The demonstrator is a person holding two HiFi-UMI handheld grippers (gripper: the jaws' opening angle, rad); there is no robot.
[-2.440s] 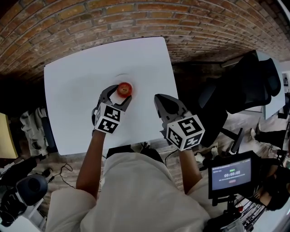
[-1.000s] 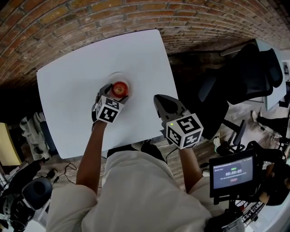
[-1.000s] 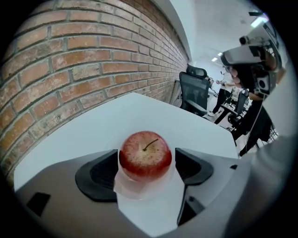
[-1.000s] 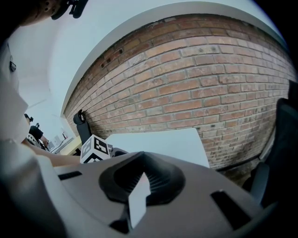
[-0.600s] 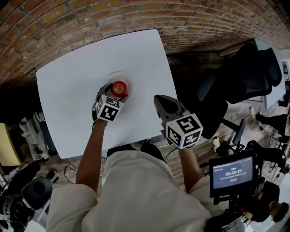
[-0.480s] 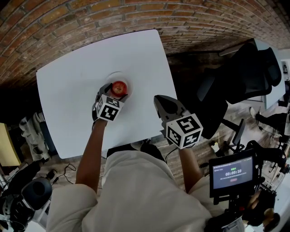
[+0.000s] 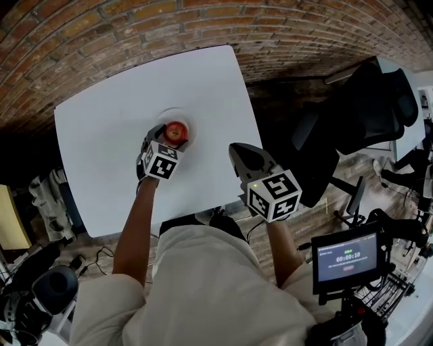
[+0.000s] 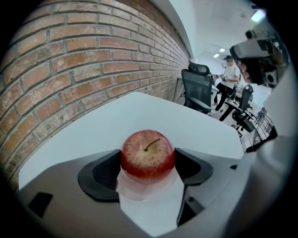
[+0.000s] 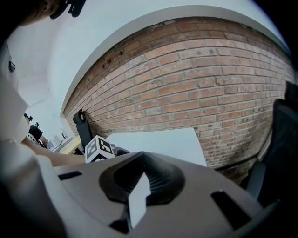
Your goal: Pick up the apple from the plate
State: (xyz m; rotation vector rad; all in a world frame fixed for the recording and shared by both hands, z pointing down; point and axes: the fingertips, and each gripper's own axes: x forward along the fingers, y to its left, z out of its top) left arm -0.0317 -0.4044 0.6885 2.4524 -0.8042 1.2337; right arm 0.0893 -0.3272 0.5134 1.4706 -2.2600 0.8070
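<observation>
A red apple (image 7: 176, 131) (image 8: 148, 155) sits on a small white plate (image 7: 169, 113) (image 8: 139, 188) on the white table (image 7: 101, 149). My left gripper (image 7: 174, 136) (image 8: 148, 168) reaches over the plate's near side, and its two dark pads (image 8: 104, 173) press against the apple's left and right sides, shut on it. The apple still rests on the plate. My right gripper (image 7: 239, 151) (image 9: 138, 187) hovers off to the right over the table's near right edge, shut with nothing in it.
A brick wall (image 7: 135, 20) runs behind the table. A black office chair (image 7: 365, 121) stands at the right and a small monitor (image 7: 345, 260) at the lower right. Equipment (image 7: 40, 196) lies on the floor at the left. The left gripper view shows a chair (image 8: 198, 90) and a distant person (image 8: 228, 76).
Since 2.4 s ago the left jaws have come in from wide open to grip the apple's sides. Over the last second both grippers have barely moved.
</observation>
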